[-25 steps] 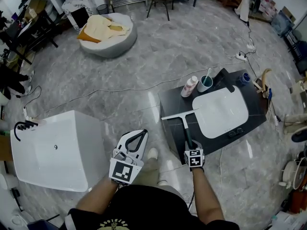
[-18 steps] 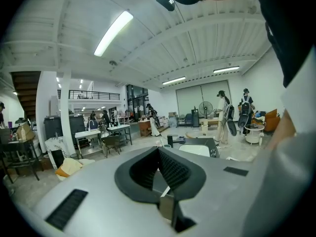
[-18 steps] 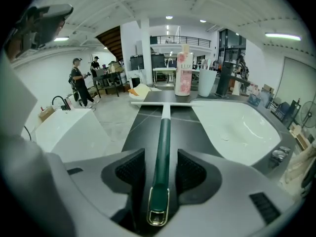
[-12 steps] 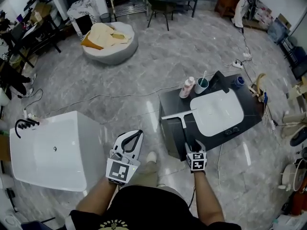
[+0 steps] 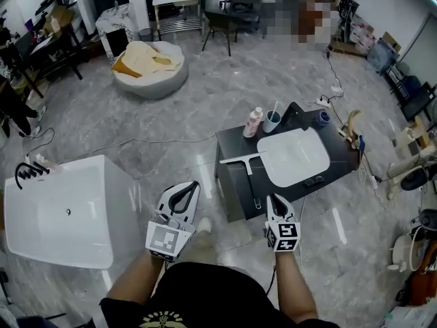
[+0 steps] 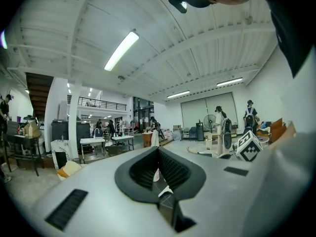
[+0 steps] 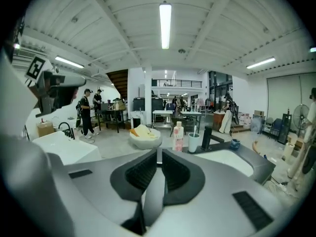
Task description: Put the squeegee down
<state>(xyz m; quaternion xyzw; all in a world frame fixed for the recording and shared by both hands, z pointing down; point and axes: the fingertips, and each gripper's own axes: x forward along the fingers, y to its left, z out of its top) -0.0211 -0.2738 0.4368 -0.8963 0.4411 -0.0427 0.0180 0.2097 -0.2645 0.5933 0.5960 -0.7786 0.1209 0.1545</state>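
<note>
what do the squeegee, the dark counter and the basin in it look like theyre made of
Squeegee: thin pale blade bar, probably metal or plastic, rubber edge too small to make out; slim dark handle, likely plastic.
Counter: flat black with a slight sheen, perhaps stone or laminate.
Basin: smooth, glossy white, likely ceramic.

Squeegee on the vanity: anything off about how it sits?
Nothing alarming. The white-bladed, dark-handled squeegee lies flat on the black vanity top, beside the white basin. Its blade end reaches the top's left edge; whether it overhangs is unclear.
</note>
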